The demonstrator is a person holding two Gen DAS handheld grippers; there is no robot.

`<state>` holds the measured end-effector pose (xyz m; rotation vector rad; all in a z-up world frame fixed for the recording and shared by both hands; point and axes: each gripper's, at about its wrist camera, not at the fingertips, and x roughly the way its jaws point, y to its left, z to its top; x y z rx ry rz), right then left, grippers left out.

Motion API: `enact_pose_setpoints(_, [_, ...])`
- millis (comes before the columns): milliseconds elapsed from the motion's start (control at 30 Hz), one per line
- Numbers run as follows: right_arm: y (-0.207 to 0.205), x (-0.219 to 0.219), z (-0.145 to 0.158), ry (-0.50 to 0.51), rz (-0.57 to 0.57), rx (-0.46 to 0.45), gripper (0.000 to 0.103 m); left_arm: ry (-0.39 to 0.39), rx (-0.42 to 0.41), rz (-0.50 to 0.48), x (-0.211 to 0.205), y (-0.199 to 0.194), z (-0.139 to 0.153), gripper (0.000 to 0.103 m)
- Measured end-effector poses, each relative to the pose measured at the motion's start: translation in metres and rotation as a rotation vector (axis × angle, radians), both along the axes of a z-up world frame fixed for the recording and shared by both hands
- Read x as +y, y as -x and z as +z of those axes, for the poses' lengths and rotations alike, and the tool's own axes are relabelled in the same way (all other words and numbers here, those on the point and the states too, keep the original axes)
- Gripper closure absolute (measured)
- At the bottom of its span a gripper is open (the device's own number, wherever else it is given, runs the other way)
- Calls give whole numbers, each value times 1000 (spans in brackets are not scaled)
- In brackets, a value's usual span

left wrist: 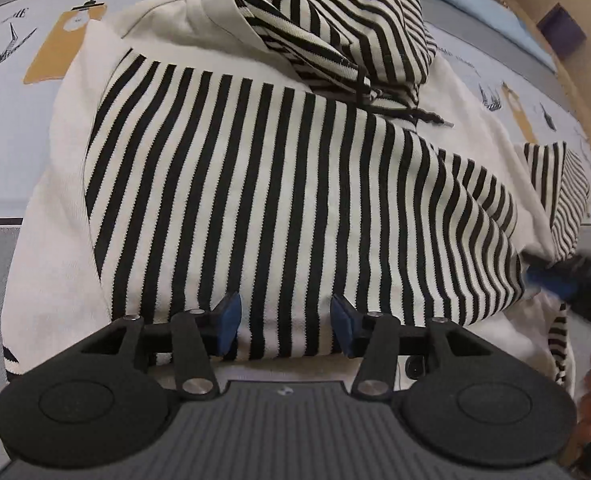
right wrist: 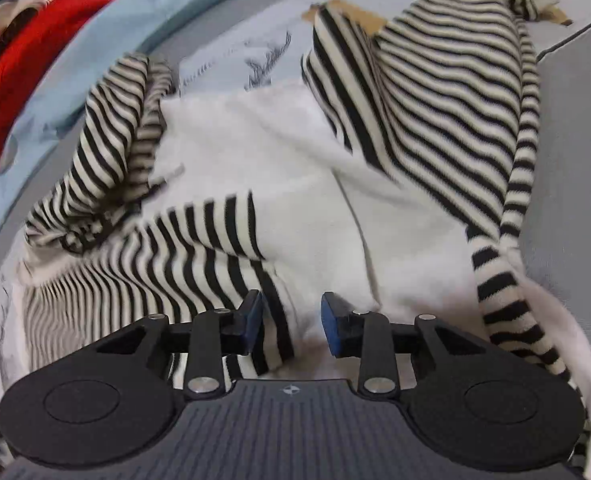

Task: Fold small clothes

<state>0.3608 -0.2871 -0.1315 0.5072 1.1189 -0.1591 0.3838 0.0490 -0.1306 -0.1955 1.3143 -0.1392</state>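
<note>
The striped hooded top (left wrist: pixel 279 184) is spread on a printed bed sheet (left wrist: pixel 11 128), its hood (left wrist: pixel 355 28) bunched at the far end. The left tool (left wrist: pixel 285 330) is held moderately apart above the striped panel, nothing gripped. The right tool (right wrist: pixel 291 322) is likewise parted over a striped edge, seemingly without pinching it. The fold should be pressed flat and edges aligned.
</note>
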Motion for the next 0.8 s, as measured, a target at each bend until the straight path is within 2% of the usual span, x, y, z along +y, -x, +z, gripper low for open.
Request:
enact_pose_setpoints(67, [-1, -2, 17, -2, 16, -71, 67, 38, -29, 3, -2, -1, 9, 47])
enact_pose_setpoints(167, [0, -27, 40, 24, -37, -180, 67, 75, -87, -12, -9, 0, 24, 41])
enact_pose_setpoints(300, [3, -74, 58, 47, -164, -258, 69, 10, -103, -45, -18, -1, 23, 40])
enact_pose_setpoints(333, [3, -85, 59, 49, -189, -275, 81, -2, -105, -42, -17, -1, 22, 41])
enact_pose_setpoints(400, [10, -119, 62, 55, -251, -317, 95, 0, -113, -17, -15, -5, 22, 42])
enact_pose_setpoints(500, [15, -170, 61, 70, -351, -357, 94, 15, -128, 19, -8, -7, 28, 42])
enact_pose_setpoints(600, [17, -213, 46, 92, -466, -348, 90, 24, -128, 40, -5, -8, 28, 42])
enact_pose_setpoints(667, [14, -236, 31, 83, -513, -333, 85, 28, -123, 44, -6, -10, 27, 42])
enact_pose_setpoints(800, [1, -265, 1, -10, -523, -332, 69, 42, -127, 38, -8, -9, 27, 42])
